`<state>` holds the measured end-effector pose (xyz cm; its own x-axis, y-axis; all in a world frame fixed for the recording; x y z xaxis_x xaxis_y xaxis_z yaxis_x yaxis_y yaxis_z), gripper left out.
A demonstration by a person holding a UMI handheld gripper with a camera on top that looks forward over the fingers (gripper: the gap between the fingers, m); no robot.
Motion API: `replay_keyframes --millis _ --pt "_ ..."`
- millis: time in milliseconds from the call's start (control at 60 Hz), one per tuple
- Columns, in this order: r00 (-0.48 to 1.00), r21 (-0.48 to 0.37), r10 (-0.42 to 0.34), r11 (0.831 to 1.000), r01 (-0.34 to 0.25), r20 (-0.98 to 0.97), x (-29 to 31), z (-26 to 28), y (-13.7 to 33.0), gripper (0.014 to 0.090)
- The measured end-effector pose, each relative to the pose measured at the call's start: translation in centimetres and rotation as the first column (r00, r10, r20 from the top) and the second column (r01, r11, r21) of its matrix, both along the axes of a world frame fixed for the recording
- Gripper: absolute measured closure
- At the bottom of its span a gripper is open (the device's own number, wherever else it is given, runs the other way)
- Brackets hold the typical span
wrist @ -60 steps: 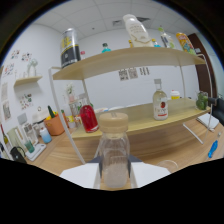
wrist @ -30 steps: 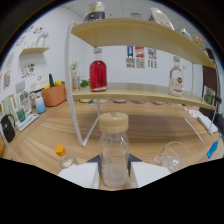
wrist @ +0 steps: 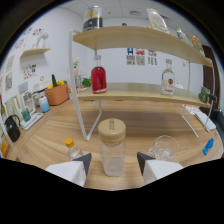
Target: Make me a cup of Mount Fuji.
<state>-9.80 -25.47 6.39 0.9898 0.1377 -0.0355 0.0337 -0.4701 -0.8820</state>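
Gripper (wrist: 114, 160) around the clear jar (wrist: 112, 149), grip unconfirmed.

Jar with a wooden lid stands upright between the two fingertips (wrist: 82, 161), clear contents in the lower half. Can't tell whether both fingers actually press on it or whether it rests on the wooden table (wrist: 145, 122). Empty glass (wrist: 164, 146) just right of the jar, near the right finger. Small bottle with an orange cap (wrist: 73, 147) just left of it, near the left finger. Beyond: two-tier wooden shelf (wrist: 135, 40) with a red bottle (wrist: 98, 76) and a clear bottle with a red label (wrist: 167, 79) on the lower board, dark-lidded jar (wrist: 93, 18) on top. Orange pot (wrist: 57, 93) against the far left wall. Blue object (wrist: 208, 145) at far right on the table.
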Motion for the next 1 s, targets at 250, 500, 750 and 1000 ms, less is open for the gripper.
replay_keyframes --millis 250,500,750,1000 --pt "0.999 0.008 -0.045 0.999 0.045 -0.008 3.4 5.9 -3.9 0.0187" --pt "0.983 -0.003 -0.18 0.984 0.18 0.014 10.0 12.5 -4.7 0.0195" --pt "0.984 0.201 -0.179 0.964 0.173 0.012 11.2 26.7 1.2 0.0194" --pt "0.982 0.339 -0.185 0.923 0.182 -0.026 12.1 33.6 11.2 0.0189"
